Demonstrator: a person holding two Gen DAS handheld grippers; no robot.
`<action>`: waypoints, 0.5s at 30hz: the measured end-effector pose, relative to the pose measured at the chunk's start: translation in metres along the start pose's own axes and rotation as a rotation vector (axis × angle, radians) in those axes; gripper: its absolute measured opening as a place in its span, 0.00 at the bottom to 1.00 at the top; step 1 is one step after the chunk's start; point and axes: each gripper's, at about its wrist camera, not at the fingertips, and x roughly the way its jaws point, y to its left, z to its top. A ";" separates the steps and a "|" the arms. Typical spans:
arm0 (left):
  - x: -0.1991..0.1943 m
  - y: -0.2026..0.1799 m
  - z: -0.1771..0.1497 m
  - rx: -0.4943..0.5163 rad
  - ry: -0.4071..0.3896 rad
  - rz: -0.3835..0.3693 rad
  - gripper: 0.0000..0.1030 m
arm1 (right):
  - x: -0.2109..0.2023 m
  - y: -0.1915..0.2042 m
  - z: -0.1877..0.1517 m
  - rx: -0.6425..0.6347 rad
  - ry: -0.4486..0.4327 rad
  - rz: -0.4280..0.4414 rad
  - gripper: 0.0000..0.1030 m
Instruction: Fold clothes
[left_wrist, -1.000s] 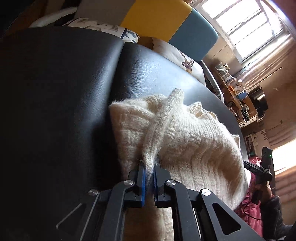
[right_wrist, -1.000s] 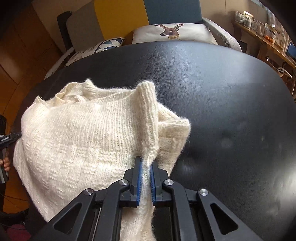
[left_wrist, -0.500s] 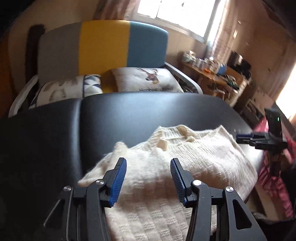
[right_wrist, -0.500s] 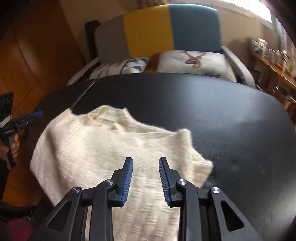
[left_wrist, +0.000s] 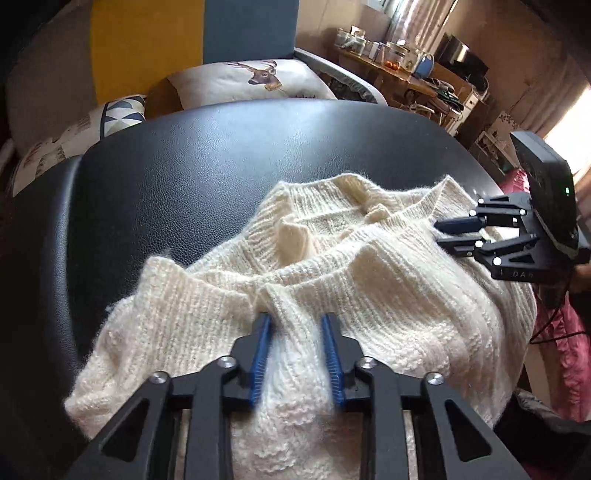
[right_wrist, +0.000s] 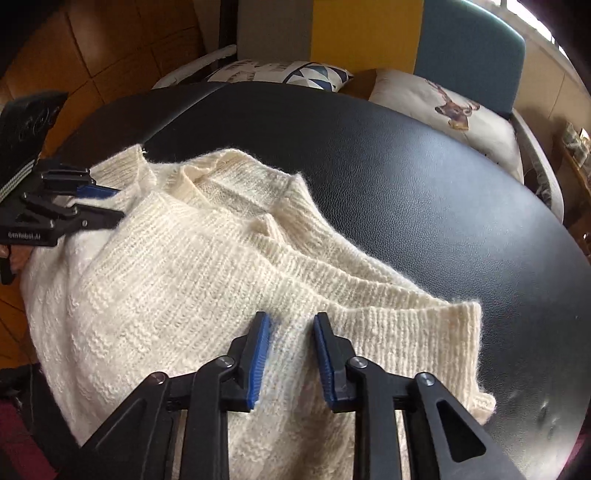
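Left wrist view: cream sweater on the black desk.
Over the sweater's near edge, left gripper and right gripper are closing, narrow, pinching nothing.

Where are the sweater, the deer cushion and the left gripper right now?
sweater (right_wrist: 177, 295): right wrist view, on its knitted body.
deer cushion (left_wrist: 236, 83): left wrist view, on its pale cover beside the deer print.
left gripper (left_wrist: 295, 332): left wrist view, midway between its blue fingertips.
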 end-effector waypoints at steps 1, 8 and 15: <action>-0.003 -0.001 -0.002 -0.015 -0.027 0.011 0.09 | -0.001 0.005 -0.001 -0.023 -0.011 -0.023 0.12; -0.032 0.000 0.006 -0.099 -0.245 0.052 0.07 | -0.013 -0.008 0.007 -0.012 -0.076 -0.200 0.05; 0.015 0.016 0.009 -0.183 -0.142 0.029 0.15 | 0.014 -0.009 -0.009 0.057 -0.085 -0.272 0.11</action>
